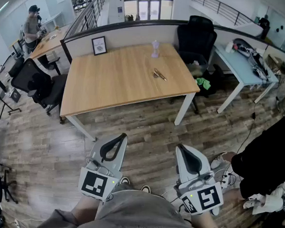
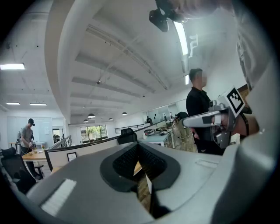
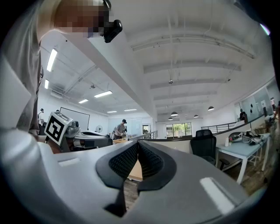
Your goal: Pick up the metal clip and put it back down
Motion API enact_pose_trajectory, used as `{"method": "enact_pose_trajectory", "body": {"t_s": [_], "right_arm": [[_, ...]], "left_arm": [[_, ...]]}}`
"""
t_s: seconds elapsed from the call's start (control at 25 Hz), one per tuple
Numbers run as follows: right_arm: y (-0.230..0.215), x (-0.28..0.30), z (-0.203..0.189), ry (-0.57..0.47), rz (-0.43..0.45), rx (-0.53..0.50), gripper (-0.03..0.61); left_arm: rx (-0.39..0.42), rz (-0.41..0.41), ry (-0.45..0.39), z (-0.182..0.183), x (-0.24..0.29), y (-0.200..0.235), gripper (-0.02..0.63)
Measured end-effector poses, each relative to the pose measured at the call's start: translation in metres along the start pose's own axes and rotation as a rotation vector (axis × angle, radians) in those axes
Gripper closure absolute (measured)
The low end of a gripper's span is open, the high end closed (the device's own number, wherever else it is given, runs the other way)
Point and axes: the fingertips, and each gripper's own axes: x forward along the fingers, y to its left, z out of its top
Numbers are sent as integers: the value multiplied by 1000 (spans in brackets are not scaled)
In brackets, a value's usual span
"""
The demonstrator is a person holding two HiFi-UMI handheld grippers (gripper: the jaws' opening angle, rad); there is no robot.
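The metal clip [image 1: 159,74] lies on the wooden worktop [image 1: 115,80], near a small clear cup [image 1: 156,48] and far from both grippers. The left gripper [image 1: 123,136] and the right gripper [image 1: 179,148] are held low, close to the person's body, over the wood floor [image 1: 146,128]. Both pairs of jaws are pressed together with nothing in them.

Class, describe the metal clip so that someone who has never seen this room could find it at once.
Find the big light wooden table with white legs. On its right half, nearer than the pale translucent bottle at the back edge, lies the small metal clip. It alone lies flat and glints; the bottle and the black-framed picture stand upright.
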Motion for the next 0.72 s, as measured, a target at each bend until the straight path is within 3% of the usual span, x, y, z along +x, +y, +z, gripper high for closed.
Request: {"method": "enact_pose_trajectory", "body": {"t_s": [0.32,0.44,0.48,0.56,0.72], "right_arm": [[-8,2,-15,33,-13,14,567],[-8,1,-18,44,-13,17,566],[-9,1,-19,47,-14,16,566],[-10,1,-21,51,-20,15,566],[-19,2,-27,70,-40,22,566]], "left_arm": [[-11,-16,12,-6,8,-3,614],[-14,7,-37,1,10,2,612],[-3,23,-65,4,11,6,595],[13,39,-87,6,16,11,370],[23,35,-72,2,26,12,342]]}}
